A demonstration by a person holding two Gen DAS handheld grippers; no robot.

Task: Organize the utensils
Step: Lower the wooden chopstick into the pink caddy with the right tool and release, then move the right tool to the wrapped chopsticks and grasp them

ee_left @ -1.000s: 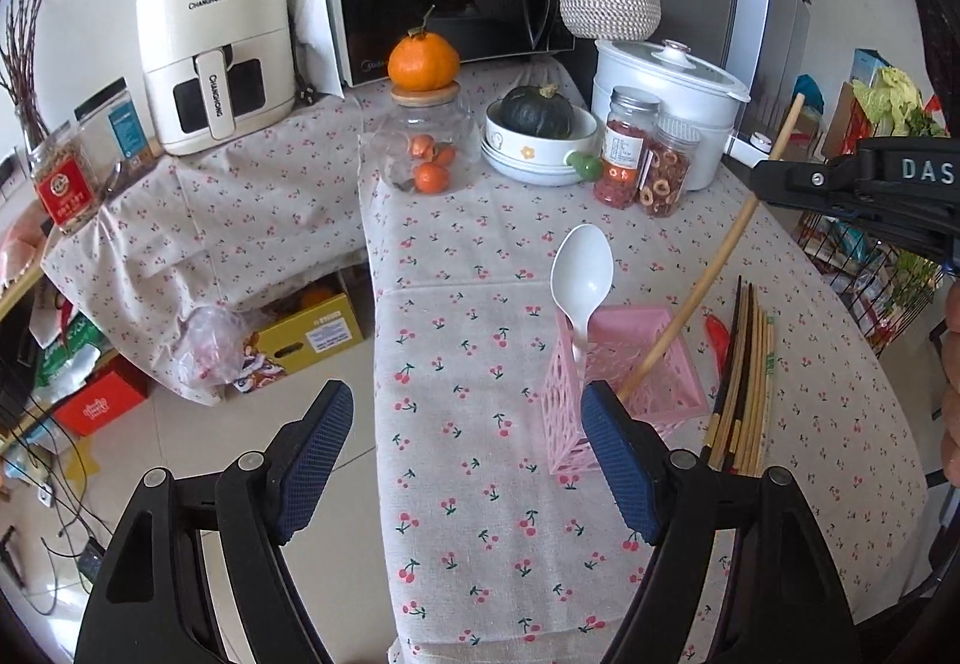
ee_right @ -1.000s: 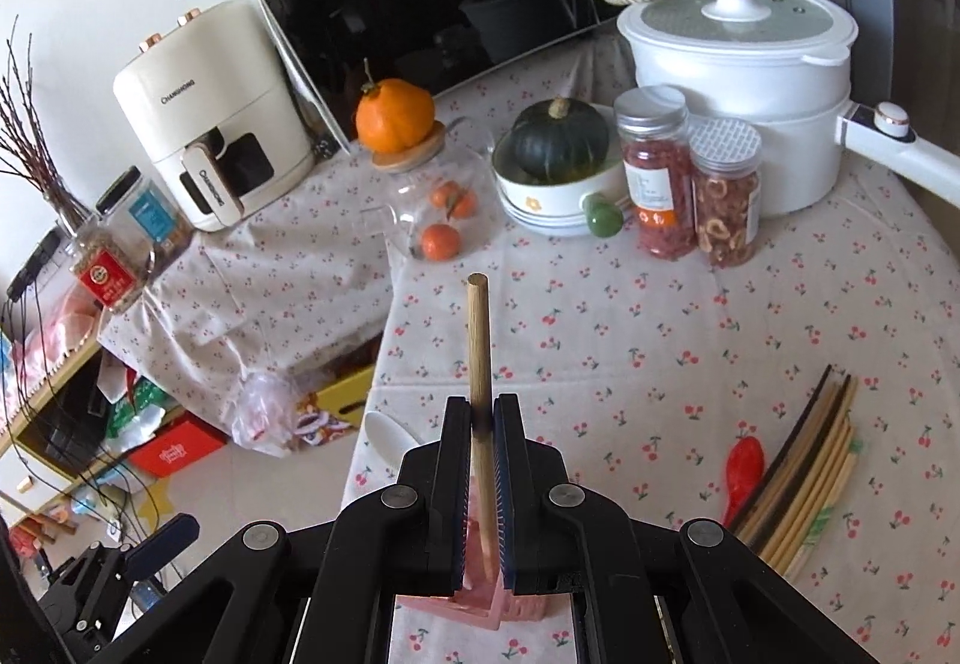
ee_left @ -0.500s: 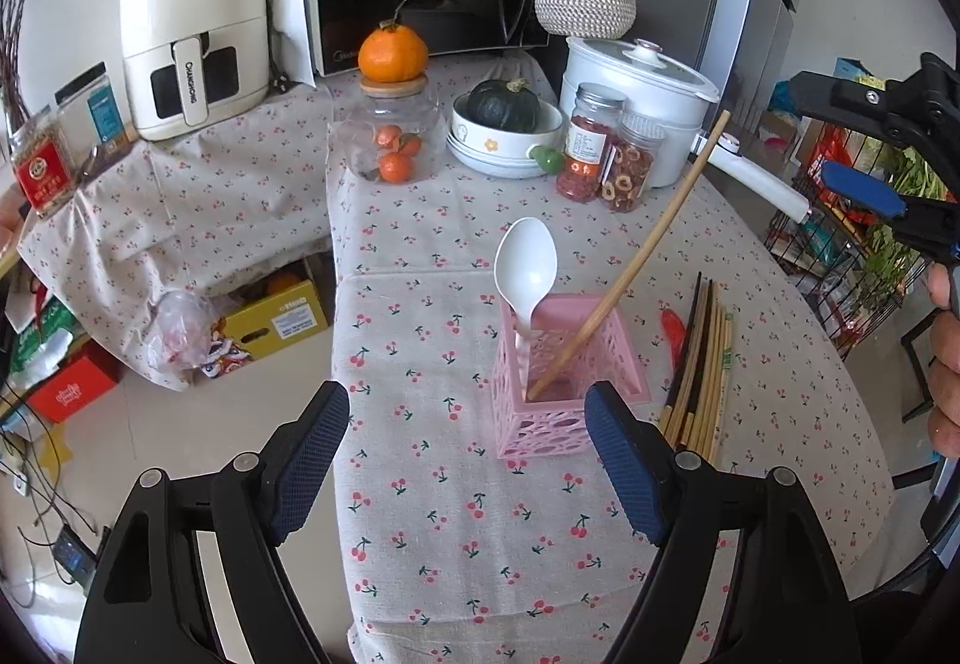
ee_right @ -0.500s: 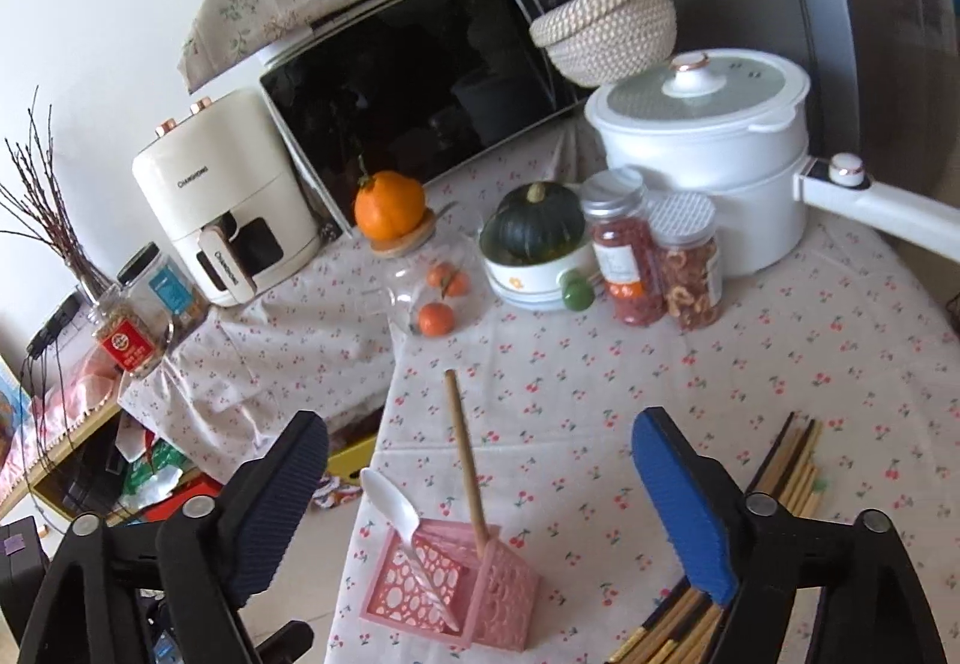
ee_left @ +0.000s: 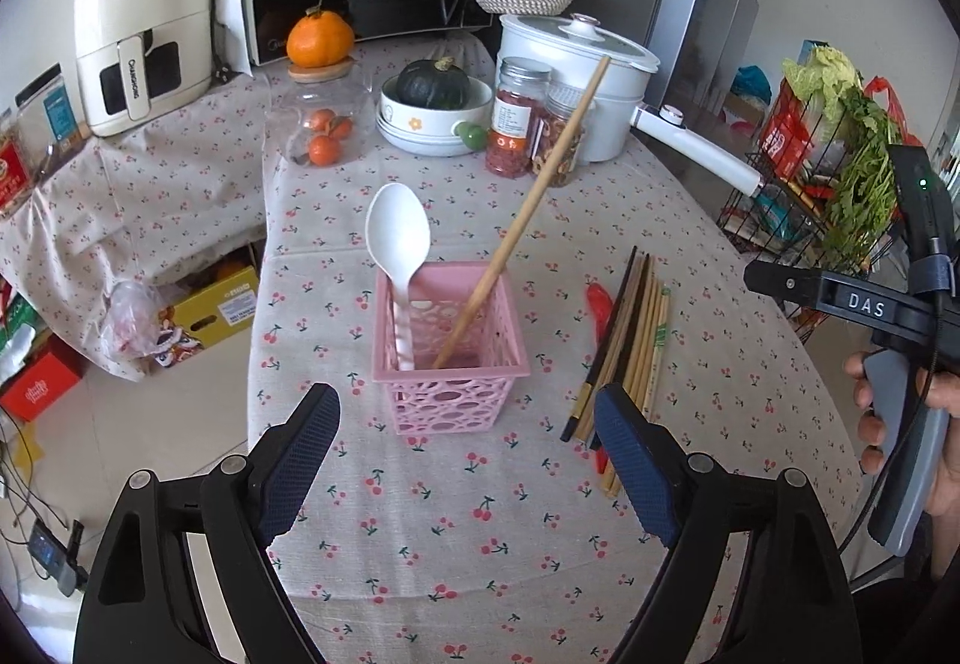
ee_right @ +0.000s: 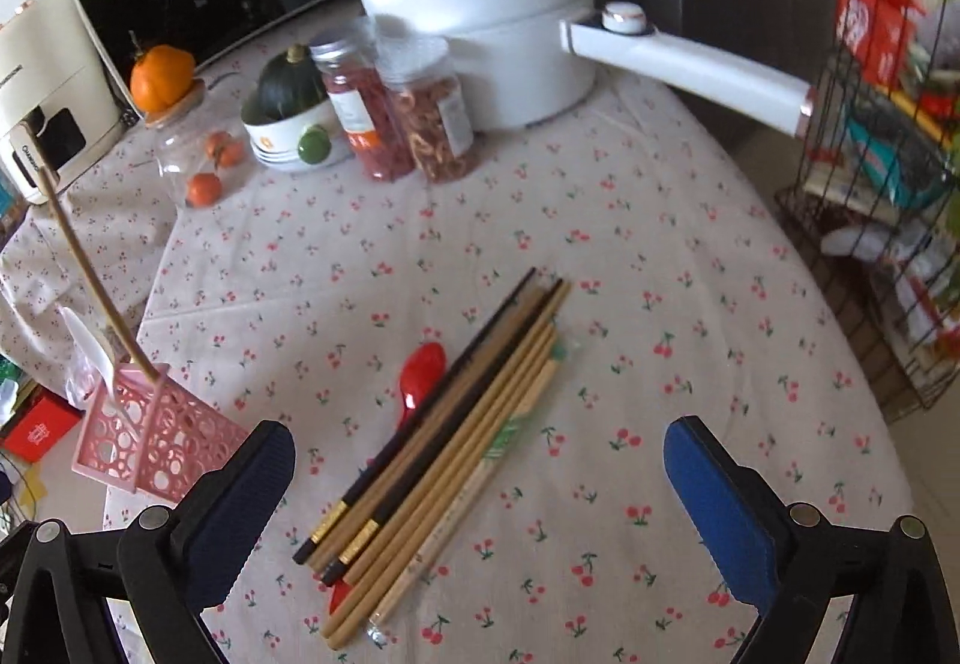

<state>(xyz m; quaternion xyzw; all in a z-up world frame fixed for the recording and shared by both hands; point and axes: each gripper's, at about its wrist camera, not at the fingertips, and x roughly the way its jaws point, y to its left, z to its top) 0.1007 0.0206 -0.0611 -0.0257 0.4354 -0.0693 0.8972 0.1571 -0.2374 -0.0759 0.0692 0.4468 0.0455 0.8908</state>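
Under the loose bundle of wooden chopsticks (ee_right: 456, 442), a red plastic spoon (ee_right: 423, 367) lies half hidden. Both the left gripper (ee_left: 465, 460) and right gripper (ee_right: 480, 472), jaws just opening wider, gape empty.

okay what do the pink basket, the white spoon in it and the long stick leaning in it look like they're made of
Pink basket: looks like moulded plastic, matte, with round cut-out holes in its walls.
White spoon: probably plastic, smooth with a slight sheen; ceramic can't be ruled out.
Long stick: wood or bamboo, a bare, unvarnished-looking tan.
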